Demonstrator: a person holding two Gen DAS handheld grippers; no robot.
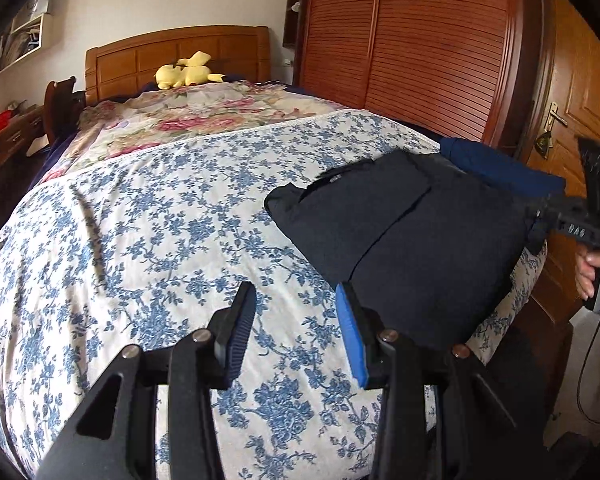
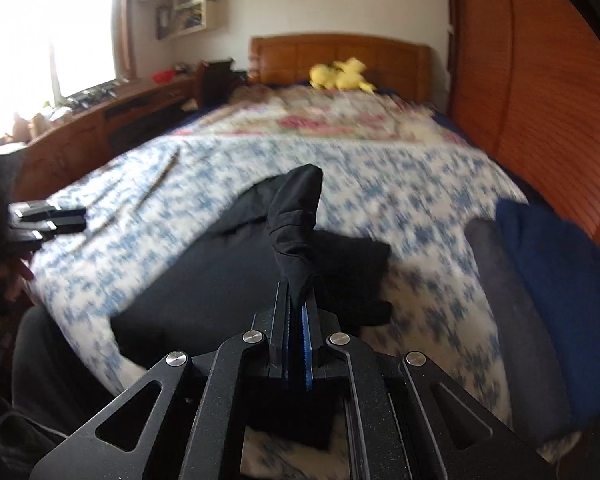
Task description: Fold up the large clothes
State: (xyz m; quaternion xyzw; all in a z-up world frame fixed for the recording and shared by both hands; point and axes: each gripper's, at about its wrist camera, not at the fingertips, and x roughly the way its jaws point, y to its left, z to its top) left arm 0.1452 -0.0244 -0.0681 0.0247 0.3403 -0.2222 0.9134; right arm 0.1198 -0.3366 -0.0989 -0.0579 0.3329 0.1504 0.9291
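Left gripper point(image 1: 296, 300) first: jaws partly apart, nothing between them, only the blue-flowered bedspread point(image 1: 160, 220) showing through the gap. The dark garment point(image 1: 412, 232) lies flat on the bed just ahead and to the right of those jaws, its near edge tucked behind the right finger's blue pad. Beyond it, farther right, a blue folded pile point(image 1: 500, 168) sits at the bed's edge, and a hand point(image 1: 592, 272) grips the other tool's handle at the far right. Over to the right gripper point(image 2: 296, 300): jaws pinched tight on a bunched fold of the dark garment point(image 2: 296, 216), which rises straight ahead of the tips. The rest of the cloth spreads flat below and to their left. The picture is blurred. Right of the jaws lies the blue pile point(image 2: 560, 272).
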